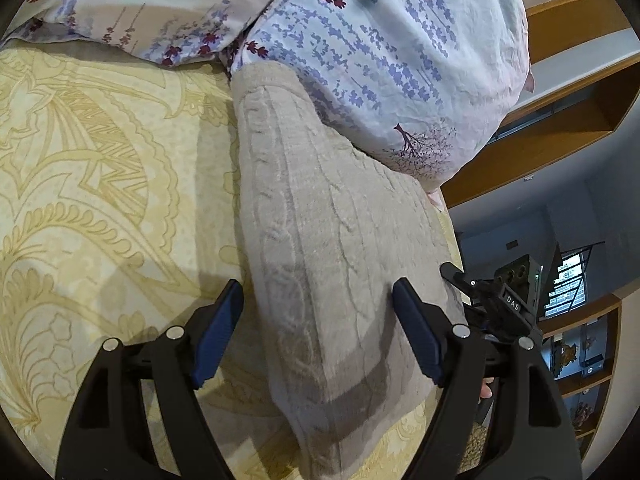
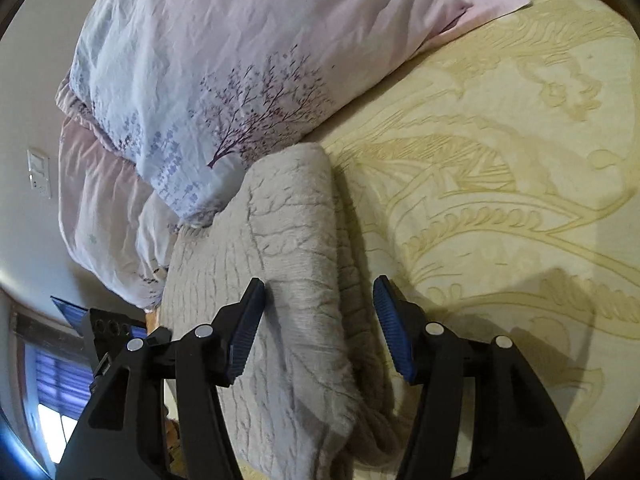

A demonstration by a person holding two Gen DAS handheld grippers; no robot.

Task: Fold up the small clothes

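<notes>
Knitwear is lying folded on the yellow patterned bedspread (image 1: 100,168): a beige cable-knit garment (image 1: 328,248), already doubled into a long narrow bundle, is running from the bottom centre of the left wrist view up toward the floral pillow (image 1: 380,52) at upper right, its far end touching that pillow; in the right wrist view the same bundle (image 2: 296,280) is stretching from bottom centre toward the pillow (image 2: 208,80) at upper left. Both grippers are standing spread, pads apart and clamping nothing: the left gripper (image 1: 318,334) is straddling the near part of the bundle, its blue pads (image 1: 218,338) sitting either side of the cloth; the right gripper (image 2: 320,330) is hovering over the upper folded layer, and whether its pads are touching the fabric is unclear. Long axis is pointing straight away from both grippers, so each is sitting roughly equally near; judging by this, the next fold is probably calling for bringing the near end toward the far one.
</notes>
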